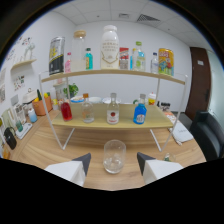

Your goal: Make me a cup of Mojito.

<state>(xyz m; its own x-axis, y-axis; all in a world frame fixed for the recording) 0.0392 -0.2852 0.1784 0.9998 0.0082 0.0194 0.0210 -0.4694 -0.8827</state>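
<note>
Standing btwn open tongs (pixel 114 162): glass (pixel 114 156); labels unreadable.

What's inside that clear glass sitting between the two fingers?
The glass looks empty, maybe with a little ice at the bottom; I cannot tell. It stands on the wooden table between the open gripper fingers, untouched.

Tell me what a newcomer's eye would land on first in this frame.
Probably the empty clear glass standing on the wooden table between the open gripper fingers. Behind it, a two-tier rack carries bottles: on the lower shelf a red bottle and a blue bottle stand out.
</note>
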